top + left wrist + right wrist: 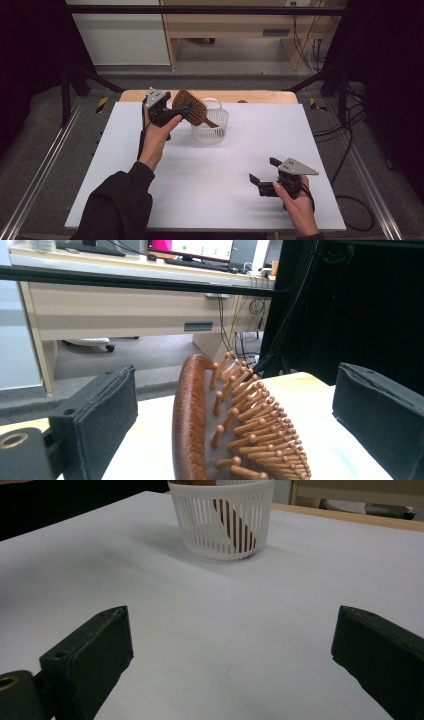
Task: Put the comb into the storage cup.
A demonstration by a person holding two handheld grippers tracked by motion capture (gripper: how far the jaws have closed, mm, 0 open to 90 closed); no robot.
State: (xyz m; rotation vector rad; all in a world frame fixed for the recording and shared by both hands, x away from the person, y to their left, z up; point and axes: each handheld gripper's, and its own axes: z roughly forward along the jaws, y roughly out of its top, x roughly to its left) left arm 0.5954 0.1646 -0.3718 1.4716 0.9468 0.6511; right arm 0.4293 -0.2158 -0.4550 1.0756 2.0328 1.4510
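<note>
Your work surface is a white board [210, 170] laid over a wooden table [260, 96], whose bare edge shows along the 12 o'clock side. Standing directly on the board, toward 12 o'clock from its middle, you have a white slatted basket [210, 131].

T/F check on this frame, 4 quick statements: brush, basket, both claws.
1. The wooden hairbrush has its handle down in the white basket. True.
2. The left claw is clamped shut on the brush. False: its jaws stand wide, either side of the brush head.
3. The right claw holds the basket. False: it is open, near the table, apart from the basket.
4. The basket stands upright. True.
</note>
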